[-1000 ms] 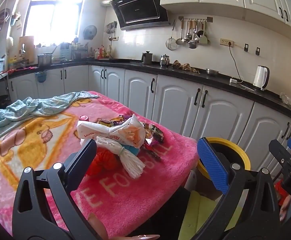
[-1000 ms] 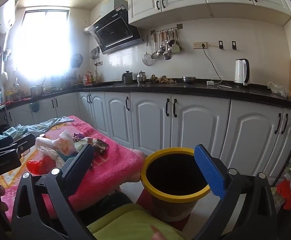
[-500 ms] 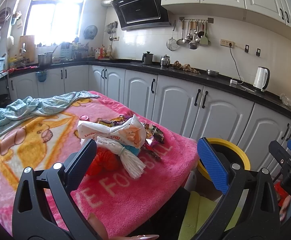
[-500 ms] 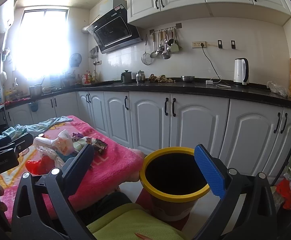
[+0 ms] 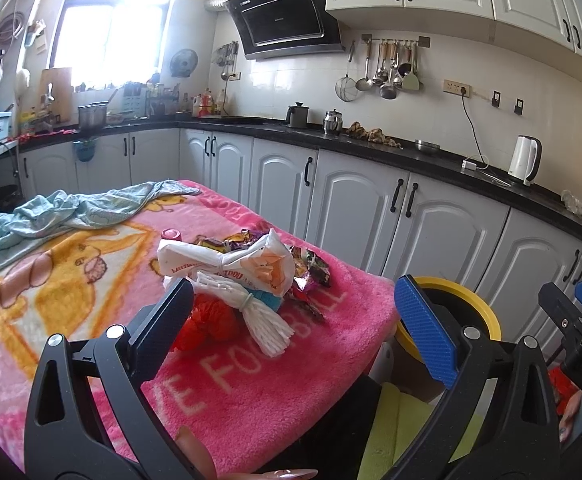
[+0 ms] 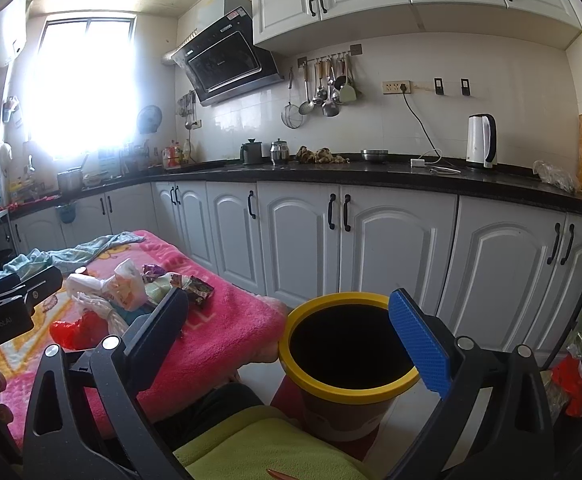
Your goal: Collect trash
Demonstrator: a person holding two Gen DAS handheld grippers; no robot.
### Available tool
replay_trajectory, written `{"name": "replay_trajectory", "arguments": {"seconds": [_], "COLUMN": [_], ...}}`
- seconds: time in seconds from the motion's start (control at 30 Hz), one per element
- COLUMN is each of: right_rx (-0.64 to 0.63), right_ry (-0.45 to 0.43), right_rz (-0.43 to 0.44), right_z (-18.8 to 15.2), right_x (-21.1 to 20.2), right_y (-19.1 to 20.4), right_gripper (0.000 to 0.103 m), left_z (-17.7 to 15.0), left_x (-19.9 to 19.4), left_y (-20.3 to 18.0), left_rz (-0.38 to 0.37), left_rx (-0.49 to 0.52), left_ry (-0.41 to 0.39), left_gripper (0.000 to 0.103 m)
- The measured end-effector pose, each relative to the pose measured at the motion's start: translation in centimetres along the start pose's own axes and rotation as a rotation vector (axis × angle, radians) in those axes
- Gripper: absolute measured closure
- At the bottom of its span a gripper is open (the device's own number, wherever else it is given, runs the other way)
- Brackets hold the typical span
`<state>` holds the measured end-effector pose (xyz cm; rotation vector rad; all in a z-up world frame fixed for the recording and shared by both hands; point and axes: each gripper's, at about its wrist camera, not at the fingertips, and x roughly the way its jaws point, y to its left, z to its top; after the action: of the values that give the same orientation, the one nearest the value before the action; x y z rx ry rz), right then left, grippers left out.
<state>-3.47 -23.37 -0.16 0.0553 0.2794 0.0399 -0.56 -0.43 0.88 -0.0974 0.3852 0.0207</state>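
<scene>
Your trash sits in a loose heap near the right edge of the bench covered by the fluffy pink blanket [image 5: 251, 380]: a knotted white plastic bag with orange print [image 5: 227, 266] lies on top, a crumpled red plastic bag [image 5: 211, 322] pokes out below it, a white bundle tied with a band [image 5: 259, 320] fans toward you, and shiny purple snack wrappers [image 5: 311, 270] spill to the far side; a small pink cap [image 5: 171, 234] stands just behind the heap; a rumpled pale blue cloth [image 5: 51, 216] lies well apart at the far left of the blanket. The round bin with the yellow rim [image 6: 351, 390] stands on the floor just beside the blanket's right corner, its dark mouth open upward; white cabinet doors [image 6: 391, 256] run behind it, with bare floor between; the near stretch of blanket in front of the heap is free. Your left gripper [image 5: 295, 320] hovers over the near blanket, aimed at the heap, jaws spread wide and holding nothing; your right gripper [image 6: 291, 332] hangs above the bin, jaws likewise apart and empty, with the left one visible at the far left of its view; a fingertip [image 5: 195, 456] shows at the bottom of the left view.
</scene>
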Motion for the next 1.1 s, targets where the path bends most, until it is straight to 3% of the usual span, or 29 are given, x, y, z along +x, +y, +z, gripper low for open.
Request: {"name": "replay_trajectory", "arguments": {"seconds": [0.77, 1.1], "right_rx": [-0.014, -0.098], "right_ry": [0.013, 0.052], "right_rz": [0.022, 0.128], "right_z": [-0.5, 0.1], "right_x": [0.4, 1.5], "right_y": [0.1, 2.7], "right_gripper": [0.006, 0.006], "left_z": [0.1, -0.1], "left_x": [-0.4, 0.8], "left_y": [0.5, 6.2], "left_rz": [0.004, 0.094], "left_rx": [-0.029, -0.138], "left_ry": [0.017, 0.048], "left_gripper": [0.011, 0.011]}}
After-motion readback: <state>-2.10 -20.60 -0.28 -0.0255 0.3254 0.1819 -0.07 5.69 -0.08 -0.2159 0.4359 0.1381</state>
